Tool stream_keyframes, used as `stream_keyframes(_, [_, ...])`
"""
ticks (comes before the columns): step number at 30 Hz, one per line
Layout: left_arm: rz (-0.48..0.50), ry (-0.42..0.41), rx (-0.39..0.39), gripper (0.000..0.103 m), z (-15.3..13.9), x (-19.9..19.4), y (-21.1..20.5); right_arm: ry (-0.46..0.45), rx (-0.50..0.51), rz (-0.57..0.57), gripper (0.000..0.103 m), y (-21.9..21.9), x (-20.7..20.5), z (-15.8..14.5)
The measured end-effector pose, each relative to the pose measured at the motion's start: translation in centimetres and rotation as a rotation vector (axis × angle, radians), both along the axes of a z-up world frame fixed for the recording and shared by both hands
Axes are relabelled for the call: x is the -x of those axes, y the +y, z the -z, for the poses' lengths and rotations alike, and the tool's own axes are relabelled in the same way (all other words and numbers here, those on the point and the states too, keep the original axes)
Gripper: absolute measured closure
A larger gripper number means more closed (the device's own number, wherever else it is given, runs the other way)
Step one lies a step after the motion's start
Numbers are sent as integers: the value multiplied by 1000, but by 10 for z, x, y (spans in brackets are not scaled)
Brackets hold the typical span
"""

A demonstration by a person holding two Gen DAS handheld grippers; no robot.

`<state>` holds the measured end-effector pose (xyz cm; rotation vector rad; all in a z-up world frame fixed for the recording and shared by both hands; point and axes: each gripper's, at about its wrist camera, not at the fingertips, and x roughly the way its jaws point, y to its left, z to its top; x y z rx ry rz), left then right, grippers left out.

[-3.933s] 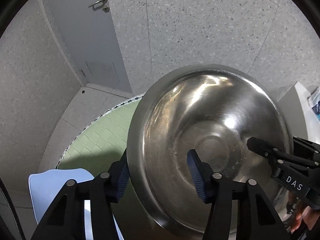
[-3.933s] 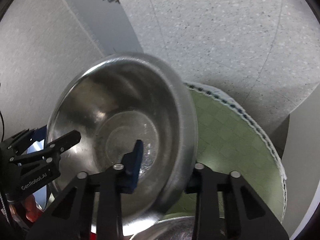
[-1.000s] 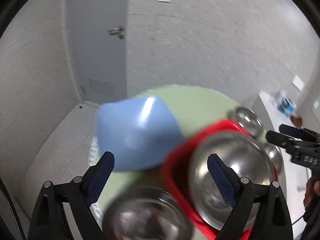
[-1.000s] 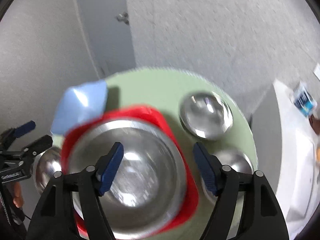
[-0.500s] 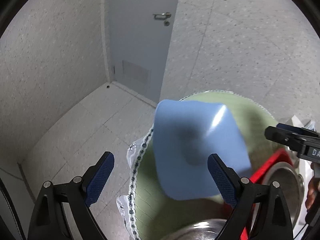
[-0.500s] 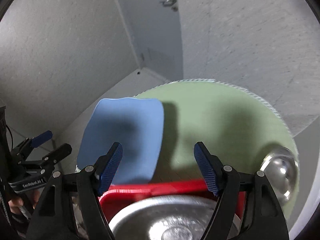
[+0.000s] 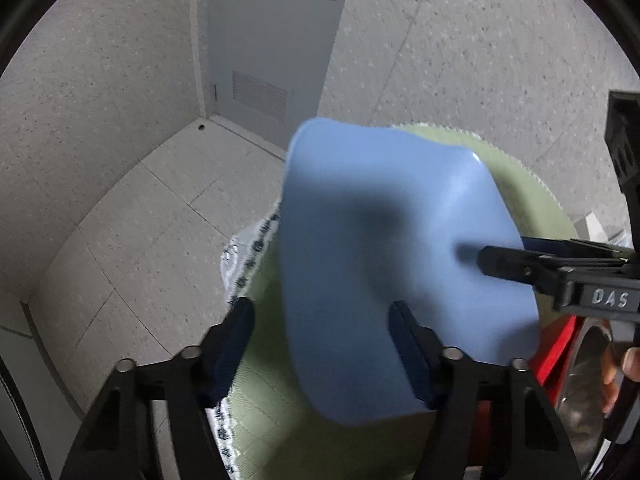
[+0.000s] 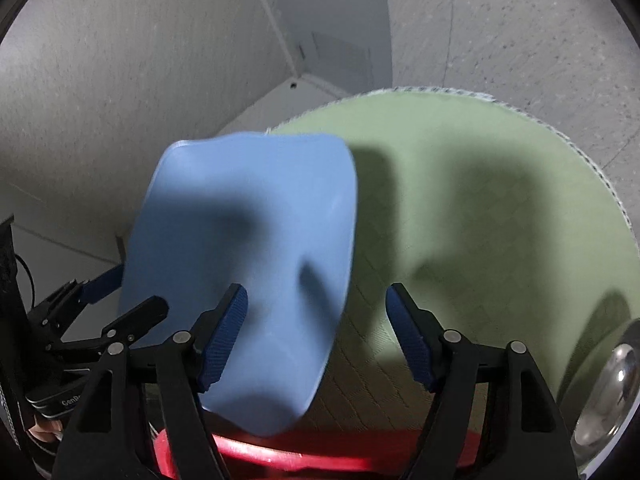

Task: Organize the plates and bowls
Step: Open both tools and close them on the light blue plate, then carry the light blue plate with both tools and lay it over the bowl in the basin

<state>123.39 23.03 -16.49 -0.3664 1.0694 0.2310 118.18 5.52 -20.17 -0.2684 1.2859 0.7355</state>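
A round table under a pale green quilted cloth with a white lace edge (image 8: 500, 184) carried the dishes. A light blue squarish plastic plate (image 8: 248, 240) sat at its left edge, a red plastic tray (image 8: 280, 460) just beside it, and a shiny steel bowl (image 8: 612, 392) well apart on the right.
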Motion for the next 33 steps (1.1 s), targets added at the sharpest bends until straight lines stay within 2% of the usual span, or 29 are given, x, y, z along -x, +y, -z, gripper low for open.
stream_keyframes(2, [17,8,10,67,4,-3,-2,12,12,-19,53,4,-1,7])
stream_keyframes(4, [31,23,-14,71,4,-8,-3,24,14,-33,64,7,-1,12])
stream_keyframes(8, [29,2,-39,76,-6,-8,0,-14,-27,-25,64,2,-1,2])
stream_keyframes(12, [18,-41,-54,76,-25,0,-1,-68,-60,-27,64,3,3,-15])
stream_keyframes(18, [8,-140,-92,76,-68,19,-4,-176,-138,-17,64,0,16,-59])
stream_keyframes(19, [6,-155,-78,77,-75,24,-5,-196,-137,-12,64,-3,20,-68])
stream_keyframes(23, [60,-222,-127,78,-101,46,-29,-245,-165,19,65,-20,38,-93])
stream_keyframes(28, [151,-276,-101,78,-116,74,-56,-296,-178,99,64,-57,62,-114])
stream_keyframes(33, [266,-292,-78,78,-118,91,-88,-316,-166,201,65,-105,87,-121])
